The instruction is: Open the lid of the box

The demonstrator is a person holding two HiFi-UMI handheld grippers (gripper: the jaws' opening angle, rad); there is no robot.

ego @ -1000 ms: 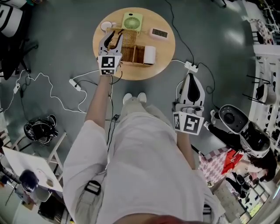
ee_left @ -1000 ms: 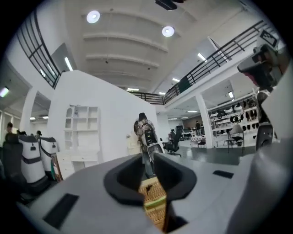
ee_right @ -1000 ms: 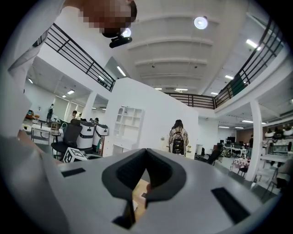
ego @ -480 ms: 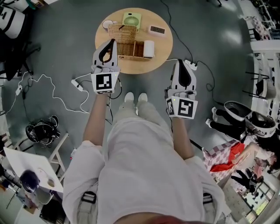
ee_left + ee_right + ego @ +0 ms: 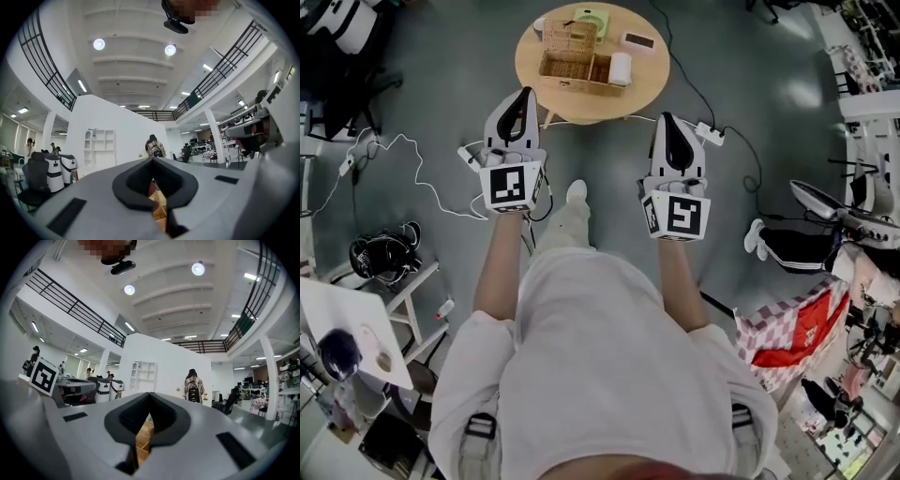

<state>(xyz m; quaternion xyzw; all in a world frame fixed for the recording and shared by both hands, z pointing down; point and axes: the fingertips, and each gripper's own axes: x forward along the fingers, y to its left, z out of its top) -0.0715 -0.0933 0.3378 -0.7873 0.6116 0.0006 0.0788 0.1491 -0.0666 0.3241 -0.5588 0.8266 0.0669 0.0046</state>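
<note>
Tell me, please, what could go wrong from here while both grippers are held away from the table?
White cables and a power strip lie on the floor near the person's feet: a step toward the table could snag them. The lid of the wicker box seems propped open and might drop shut if bumped.

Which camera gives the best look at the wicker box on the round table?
The head view: the whole wicker box shows from above on the round table. The left gripper view gives only a tan sliver behind its shut jaws, and the right gripper view much the same, too little to identify.
</note>
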